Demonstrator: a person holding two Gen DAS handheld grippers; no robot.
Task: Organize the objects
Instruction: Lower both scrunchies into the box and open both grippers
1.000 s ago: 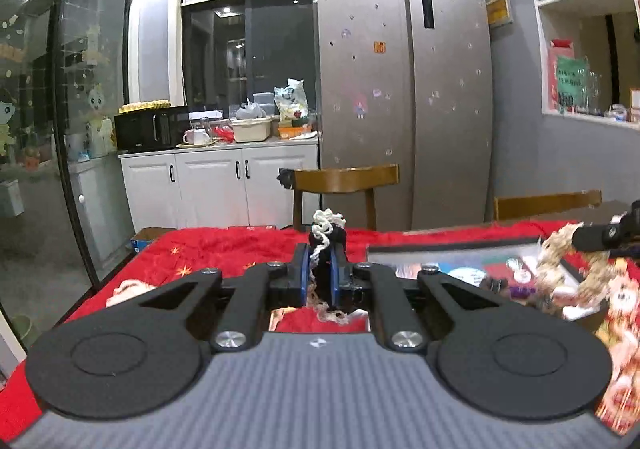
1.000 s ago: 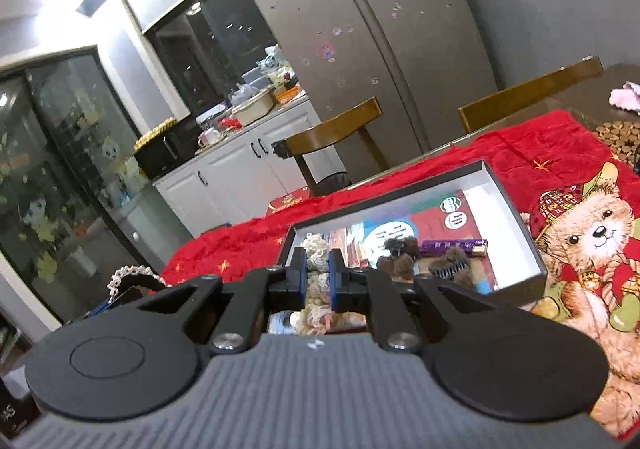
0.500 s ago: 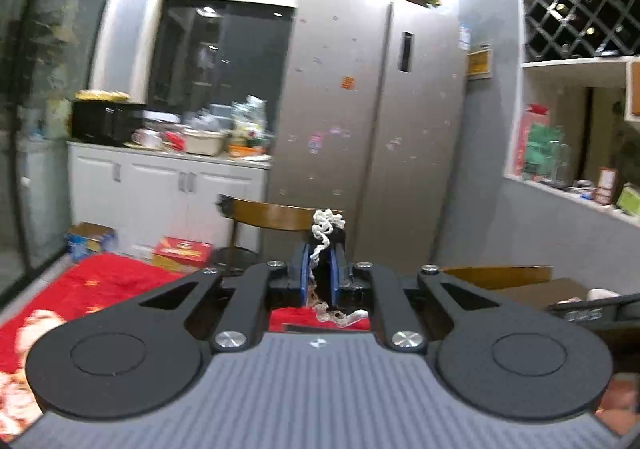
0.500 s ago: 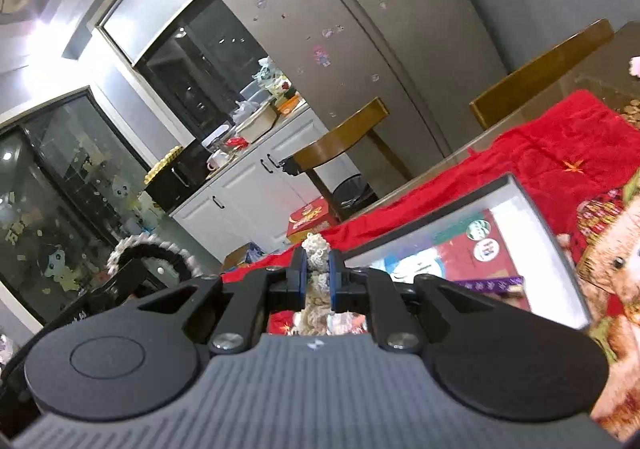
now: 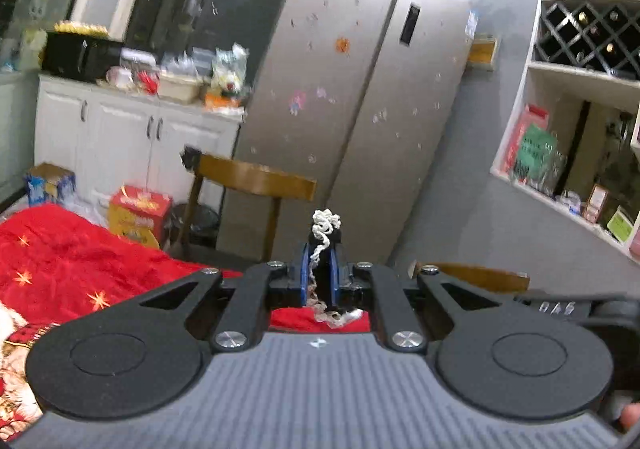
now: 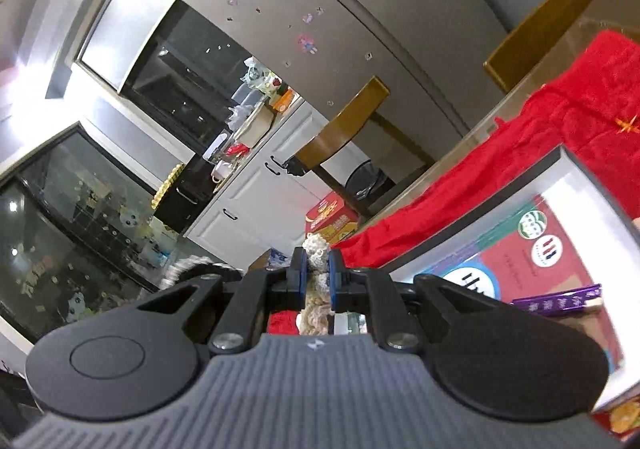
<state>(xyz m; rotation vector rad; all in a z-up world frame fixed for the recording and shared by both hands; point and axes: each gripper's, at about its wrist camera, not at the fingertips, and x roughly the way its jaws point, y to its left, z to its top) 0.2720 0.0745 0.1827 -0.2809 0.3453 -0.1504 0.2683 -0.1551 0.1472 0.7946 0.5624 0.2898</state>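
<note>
Between left tongs [image 5: 320, 269] white cord [image 5: 325, 223] pinched; right tongs [image 6: 317, 269] pinch beige lace [image 6: 316, 249] (both raised)

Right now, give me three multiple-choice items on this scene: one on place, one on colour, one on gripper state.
1. Where is the open box in the right wrist view?
A. on the chair
B. on the red cloth, right of the gripper
C. on the counter

2. What colour is the cloth?
A. blue
B. green
C. red

3. The left hand-held gripper is:
A. shut on a white cord
B. wide open
C. shut on a bottle

Key: B, the box lies on red fabric at right; C, the cloth is red with gold stars; A, the white cord sits pinched between the blue pads.
</note>
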